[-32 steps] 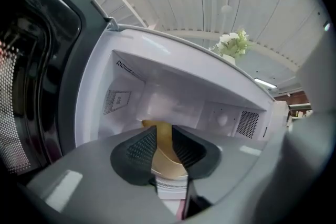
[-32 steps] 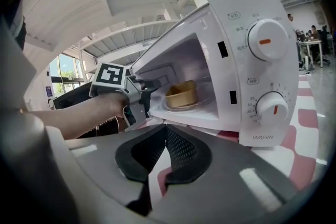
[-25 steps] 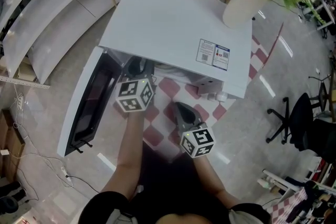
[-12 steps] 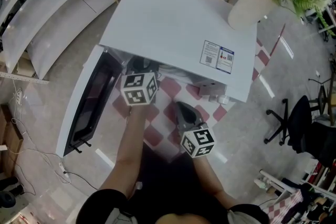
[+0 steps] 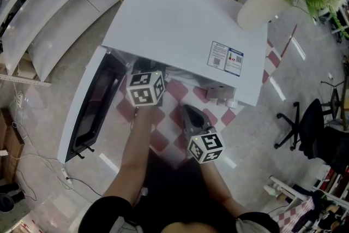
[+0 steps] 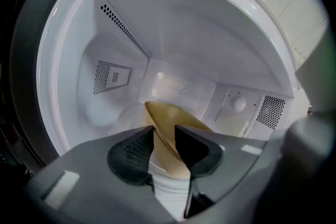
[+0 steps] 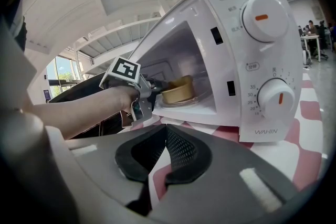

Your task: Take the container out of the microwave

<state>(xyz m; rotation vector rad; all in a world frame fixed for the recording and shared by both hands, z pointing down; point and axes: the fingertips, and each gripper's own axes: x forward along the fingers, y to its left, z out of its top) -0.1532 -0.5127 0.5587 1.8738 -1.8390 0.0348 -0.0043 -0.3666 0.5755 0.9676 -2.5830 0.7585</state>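
Observation:
A tan container (image 7: 178, 91) sits on the glass plate inside the open white microwave (image 7: 252, 60). My left gripper (image 6: 164, 131) reaches into the cavity. The container's (image 6: 170, 117) near wall runs between its jaws, which have just been closing and still show a gap around it. From above only the left gripper's marker cube (image 5: 145, 88) shows at the oven mouth. My right gripper (image 7: 165, 136) hangs shut and empty in front of the microwave (image 5: 180, 24), over the checked cloth.
The microwave door (image 5: 90, 103) is swung open to the left. A white vase of flowers (image 5: 256, 5) stands on the microwave's far right corner. The table wears a red-and-white checked cloth (image 5: 163, 142). An office chair (image 5: 305, 123) is off to the right.
The left gripper's cube has shifted slightly farther toward the oven opening. The right gripper has stayed where it was.

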